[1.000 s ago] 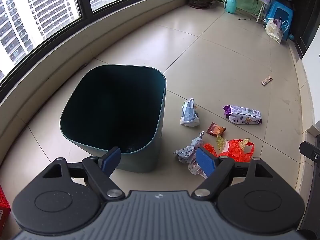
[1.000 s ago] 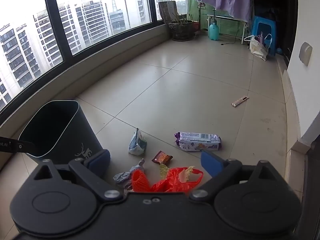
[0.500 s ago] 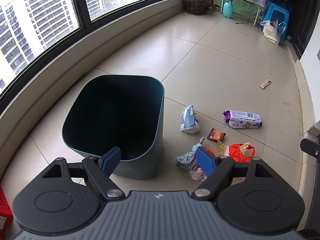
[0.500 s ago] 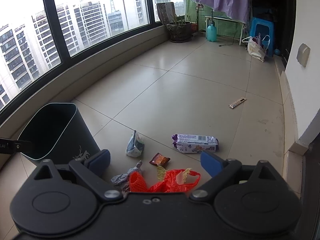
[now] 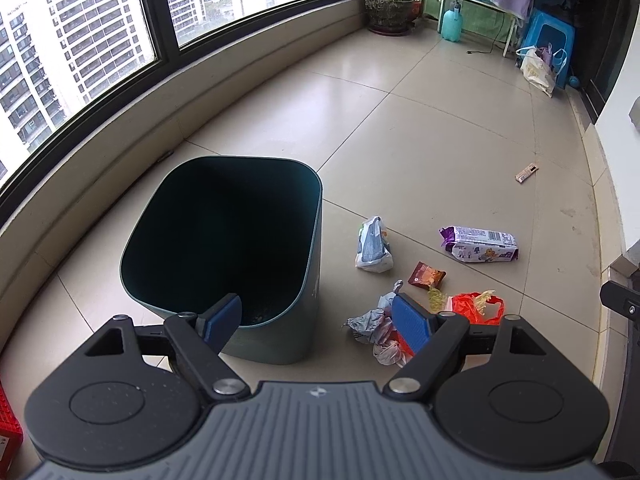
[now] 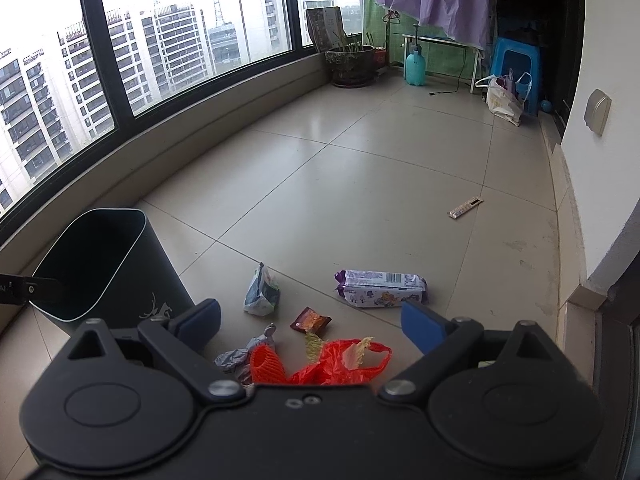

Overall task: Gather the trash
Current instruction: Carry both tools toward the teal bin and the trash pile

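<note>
- Trash lay scattered on the tiled floor (image 6: pixel 360 168) just beside the dark green bin (image 5: pixel 224 240) — none of it in either gripper as far as we could see.
- We held the left gripper (image 5: pixel 316 318) with its jaws spread wide and nothing between the pads, hovering over the near rim of the bin.
- We held the right gripper (image 6: pixel 310 320) open too, empty, above the orange plastic bag (image 6: pixel 340 364).
- Nearest the bin sat a crumpled grey wrapper (image 5: pixel 372 320), then a small brown sachet (image 5: pixel 426 275), a white and blue pouch (image 5: pixel 374 245) and a purple snack pack (image 5: pixel 480 244); a thin stick wrapper (image 5: pixel 527 172) lay well apart, further out.
- We judged everything here to be light, thin and limp — film and foil that would crush under the pads rather than resist them.
- The orange plastic bag looked slippery and floppy, so we thought a pinch on a bunched fold or its loop handle would serve best.
- The purple snack pack seemed fuller and a little stiffer; we would take it across its narrow width, near the middle.
- The small brown sachet lay flat on the tile, so we expected to need an edge or a raised corner.
- The bin's inside was too dark for us to tell what it held.
</note>
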Demonstrator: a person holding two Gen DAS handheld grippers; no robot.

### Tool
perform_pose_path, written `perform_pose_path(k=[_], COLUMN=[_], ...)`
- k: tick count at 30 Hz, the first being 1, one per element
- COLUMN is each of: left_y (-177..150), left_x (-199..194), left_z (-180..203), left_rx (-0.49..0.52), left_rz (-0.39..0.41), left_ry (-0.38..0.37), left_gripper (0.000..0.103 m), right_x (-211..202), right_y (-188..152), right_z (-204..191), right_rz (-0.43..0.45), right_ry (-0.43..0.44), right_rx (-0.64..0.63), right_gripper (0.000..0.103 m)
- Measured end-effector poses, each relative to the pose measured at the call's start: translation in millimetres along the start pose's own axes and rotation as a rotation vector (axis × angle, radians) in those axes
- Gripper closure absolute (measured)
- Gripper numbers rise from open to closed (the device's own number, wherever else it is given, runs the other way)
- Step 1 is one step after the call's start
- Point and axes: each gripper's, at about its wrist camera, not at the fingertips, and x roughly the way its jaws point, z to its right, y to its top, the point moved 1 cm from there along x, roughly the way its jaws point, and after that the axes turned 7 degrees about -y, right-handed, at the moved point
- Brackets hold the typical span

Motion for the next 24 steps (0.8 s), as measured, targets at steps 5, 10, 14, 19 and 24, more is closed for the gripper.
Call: perform_pose_path(k=[5, 10, 14, 19, 24], left_y=[2, 5, 7, 11, 13], left_x=[1, 0, 2, 8, 18], left_z=[-3, -2, -2, -7, -15], left_rx=[-0.01, -0.011, -0.014, 0.036, 0.078], left_rz=[-0.004, 0.005, -0.007, -0.014, -0.015], left_ry=[-0.005, -0.008, -0.02, -0.006, -0.008], left_gripper=[0.021, 0.021, 0.021, 0.021, 0.021], right_x=[0, 1, 5, 9, 16], right_y=[1, 1, 1, 2, 2], right_z=[-4, -4, -5, -9, -14], right_rz=[0.001, 0.001, -0.007, -0.012, -0.023], right_ry=[-0.009, -0.014, -0.023, -0.034, -0.056], right_rx=[-0.005, -0.006, -0.007, -0.022, -0.054], right_gripper=[0.007, 0.007, 0.007, 0.007, 0.007])
